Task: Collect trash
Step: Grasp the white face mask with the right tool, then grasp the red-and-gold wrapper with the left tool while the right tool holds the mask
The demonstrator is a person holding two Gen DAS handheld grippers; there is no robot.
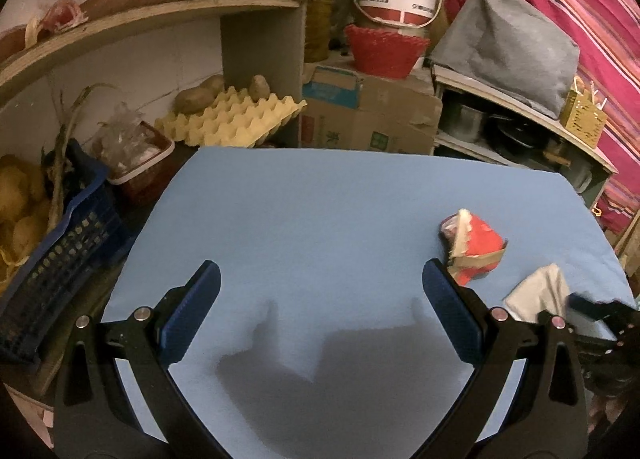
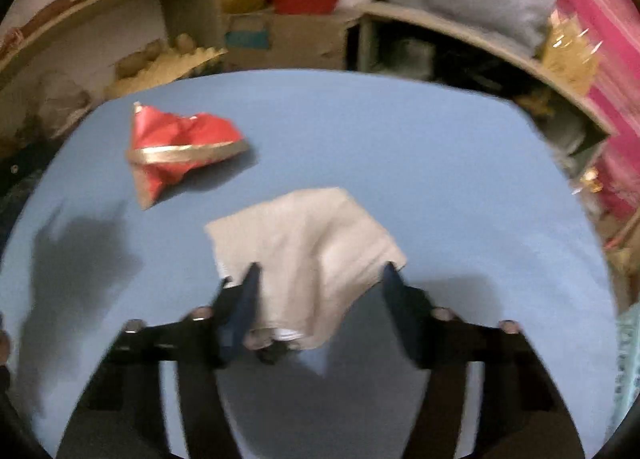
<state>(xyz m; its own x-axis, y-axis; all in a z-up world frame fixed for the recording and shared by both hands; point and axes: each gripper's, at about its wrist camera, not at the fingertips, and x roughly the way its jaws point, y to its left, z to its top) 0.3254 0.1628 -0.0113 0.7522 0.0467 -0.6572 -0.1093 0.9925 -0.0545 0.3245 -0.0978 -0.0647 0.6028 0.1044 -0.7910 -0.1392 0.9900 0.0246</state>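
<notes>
Off to the left, a blue crate holds yellow produce and an egg tray carries potatoes. Left tool hovers spread wide over the blue counter, gripping nothing. Right tool straddles the beige paper, jaws parted; motion blur hides any contact. Crumpled red wrapper lies on the counter, near the paper.
</notes>
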